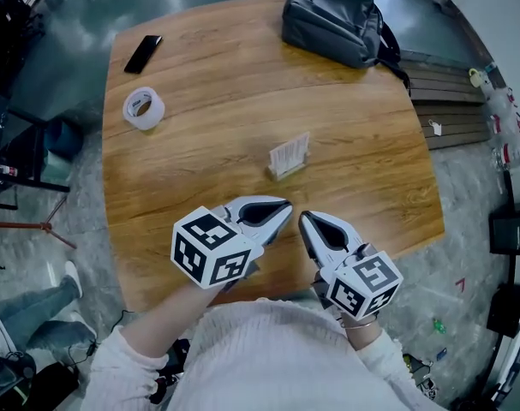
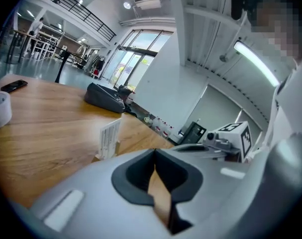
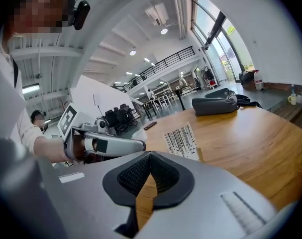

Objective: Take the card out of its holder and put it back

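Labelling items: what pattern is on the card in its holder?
The card is white with black barcode-like bars; clearest in the right gripper view.

Wooden table (image 1: 234, 67), black phone (image 1: 143, 53), tape roll (image 1: 144, 108), grey bag (image 1: 337, 21), card (image 1: 289, 154) upright in holder (image 1: 283, 175)

1. The head camera is looking steeply down from above the 6 o'clock edge of the rounded brown wooden table (image 1: 217, 84).
2. The camera on the white left gripper (image 1: 283, 206) is skimming low, facing 1 o'clock.
3. The camera on the white right gripper (image 1: 307, 220) is facing 11 o'clock.
4. All three are sharing the upright white barcode-striped card (image 1: 289, 155) and the dark grey fabric bag (image 1: 335, 22).
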{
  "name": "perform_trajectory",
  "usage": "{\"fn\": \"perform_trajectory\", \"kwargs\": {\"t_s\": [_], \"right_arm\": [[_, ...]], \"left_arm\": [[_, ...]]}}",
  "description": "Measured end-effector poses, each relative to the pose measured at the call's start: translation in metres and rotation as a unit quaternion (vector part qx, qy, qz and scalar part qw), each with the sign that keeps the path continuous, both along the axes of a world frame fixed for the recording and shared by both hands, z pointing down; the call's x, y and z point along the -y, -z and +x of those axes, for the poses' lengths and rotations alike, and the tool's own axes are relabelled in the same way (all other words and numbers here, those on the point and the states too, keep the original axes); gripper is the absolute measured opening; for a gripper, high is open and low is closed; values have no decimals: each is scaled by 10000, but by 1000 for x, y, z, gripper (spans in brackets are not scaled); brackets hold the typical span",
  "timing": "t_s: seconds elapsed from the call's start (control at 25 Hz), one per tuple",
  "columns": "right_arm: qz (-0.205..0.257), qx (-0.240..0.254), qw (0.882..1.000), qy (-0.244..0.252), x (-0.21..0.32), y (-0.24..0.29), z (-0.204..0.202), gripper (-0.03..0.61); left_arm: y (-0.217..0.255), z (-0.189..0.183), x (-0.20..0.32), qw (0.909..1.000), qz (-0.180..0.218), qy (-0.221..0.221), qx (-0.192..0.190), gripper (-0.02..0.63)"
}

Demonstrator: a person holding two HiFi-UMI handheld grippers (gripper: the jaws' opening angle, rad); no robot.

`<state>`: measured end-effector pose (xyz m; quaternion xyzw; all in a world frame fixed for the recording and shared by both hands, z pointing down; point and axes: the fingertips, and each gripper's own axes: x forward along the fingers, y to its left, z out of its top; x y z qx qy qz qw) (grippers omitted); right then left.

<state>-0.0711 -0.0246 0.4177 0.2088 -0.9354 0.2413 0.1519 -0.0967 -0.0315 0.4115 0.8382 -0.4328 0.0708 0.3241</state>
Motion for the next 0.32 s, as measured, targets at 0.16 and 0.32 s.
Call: {"fn": "perform_trajectory", "kwargs": {"t_s": [0.16,0.32], "right_arm": [[32,-16,10000,64,2,0,-1,0],[110,-49,9998,130,5,0,0,-2]], "left_arm": [[0,2,-3,9999,-63,-77,-74,8],[4,3,-1,9997,-58,-53,-214,8]]}}
